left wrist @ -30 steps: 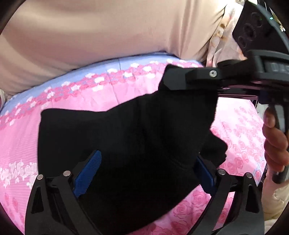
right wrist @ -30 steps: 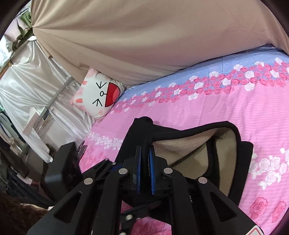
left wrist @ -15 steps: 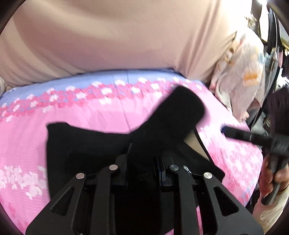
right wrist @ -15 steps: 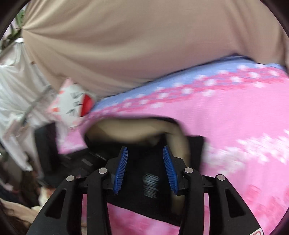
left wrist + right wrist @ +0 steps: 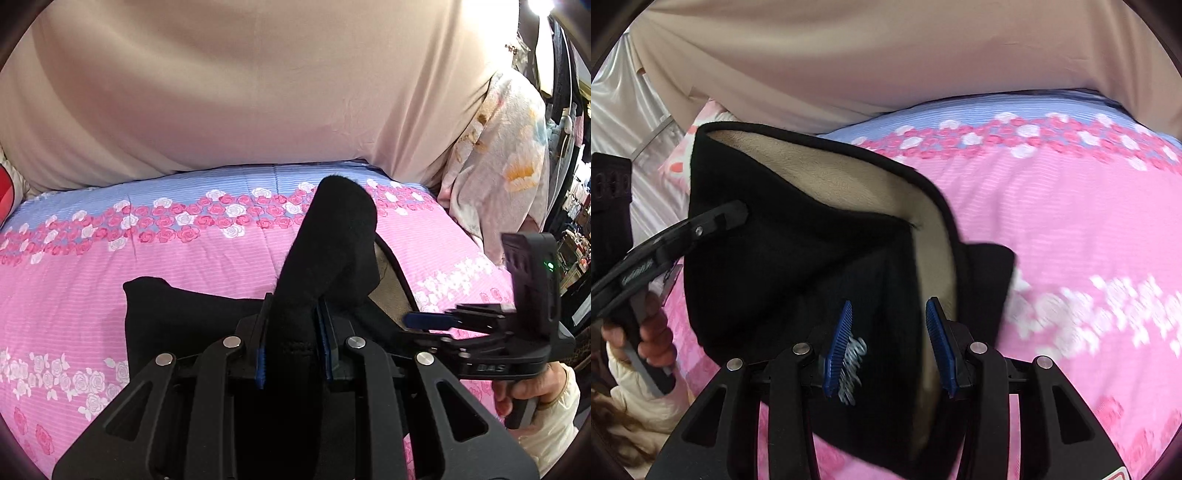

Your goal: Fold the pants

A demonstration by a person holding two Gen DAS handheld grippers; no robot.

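We clamp the left gripper [image 5: 291, 332] on a raised fold of the black pants [image 5: 332, 236] above the bed [image 5: 184, 258] to carry it over; the right gripper [image 5: 892, 347] gapes, released.

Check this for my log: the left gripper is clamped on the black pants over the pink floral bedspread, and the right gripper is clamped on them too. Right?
Not quite. The left gripper is shut on the black pants over the pink floral bedspread, but the right wrist view shows the right gripper with its jaws open, not clamped.
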